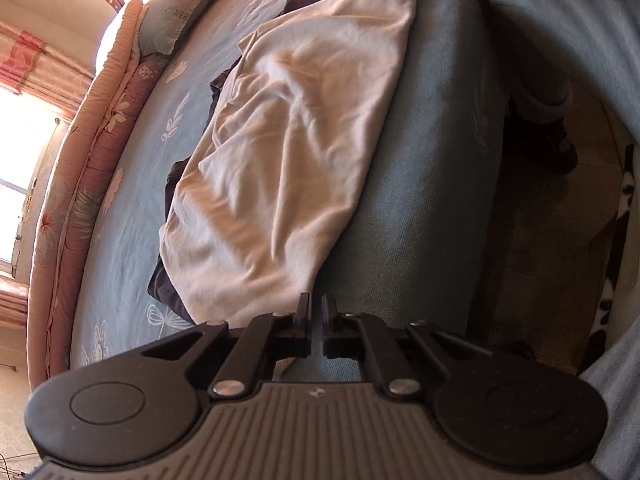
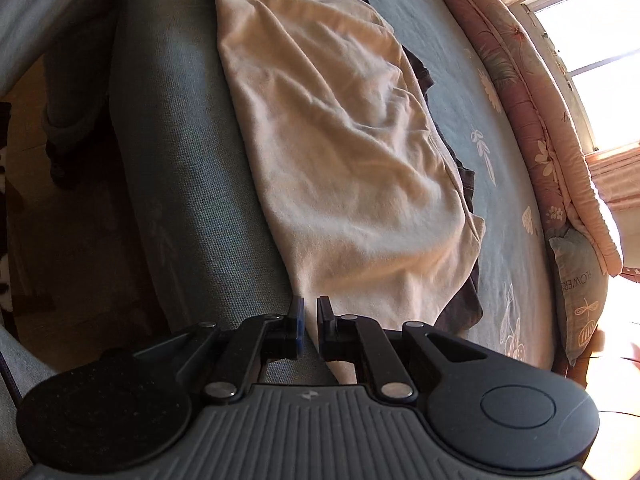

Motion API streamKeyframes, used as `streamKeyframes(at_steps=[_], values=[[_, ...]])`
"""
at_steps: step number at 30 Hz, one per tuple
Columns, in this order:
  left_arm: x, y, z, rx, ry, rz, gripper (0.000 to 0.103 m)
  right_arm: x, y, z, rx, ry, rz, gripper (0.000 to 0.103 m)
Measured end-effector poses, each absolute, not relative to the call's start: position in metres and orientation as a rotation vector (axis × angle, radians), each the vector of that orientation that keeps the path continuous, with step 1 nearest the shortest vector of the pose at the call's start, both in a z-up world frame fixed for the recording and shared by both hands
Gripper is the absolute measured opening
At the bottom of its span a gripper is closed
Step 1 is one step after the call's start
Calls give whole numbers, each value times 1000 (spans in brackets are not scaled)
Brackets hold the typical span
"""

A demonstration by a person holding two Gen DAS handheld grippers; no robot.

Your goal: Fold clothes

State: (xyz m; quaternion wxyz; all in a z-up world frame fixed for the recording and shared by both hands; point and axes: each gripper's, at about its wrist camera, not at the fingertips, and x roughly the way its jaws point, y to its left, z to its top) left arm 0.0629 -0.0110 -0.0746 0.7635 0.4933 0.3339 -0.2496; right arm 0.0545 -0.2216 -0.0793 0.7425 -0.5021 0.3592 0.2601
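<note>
Cream cloth [image 1: 288, 152] lies doubled over a dark garment [image 1: 168, 280] on the bed [image 1: 432, 160]. The left gripper [image 1: 316, 312] and right gripper [image 2: 310, 312] are both clenched on nothing near its six-o'clock corners. A regrip could snag the dark layer, dragging both.

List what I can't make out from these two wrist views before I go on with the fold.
- Dark garment: mostly hidden under the cream garment in both views, so its type is unclear.
- Cream garment's near corners: hidden behind the left gripper and the right gripper, so a grip cannot be confirmed.
- Window: blown out by glare.
- Pillow lettering: partly cut off.
- Person's leg: dark, cut by the edge.
</note>
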Motion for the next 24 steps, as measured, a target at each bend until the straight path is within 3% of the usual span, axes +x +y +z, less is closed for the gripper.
streamKeyframes(at_steps=[7, 13, 18, 19, 21, 22, 24], values=[[130, 20, -49, 706, 799, -462, 9, 88, -245, -45, -820, 791, 480, 17], [147, 30, -100, 629, 957, -459, 10, 118, -250, -68, -599, 897, 448, 18], [150, 76, -79, 428, 996, -394, 10, 121, -277, -93, -481, 987, 353, 24], [151, 87, -70, 358, 996, -373, 15, 118, -284, -92, -433, 988, 350, 26], [160, 112, -65, 114, 1047, -340, 26, 112, -295, -83, -297, 967, 349, 47], [165, 123, -66, -5, 1076, -325, 29, 109, -300, -79, -224, 950, 348, 53], [172, 142, -77, -249, 1141, -294, 29, 107, -304, -78, -98, 928, 353, 59]])
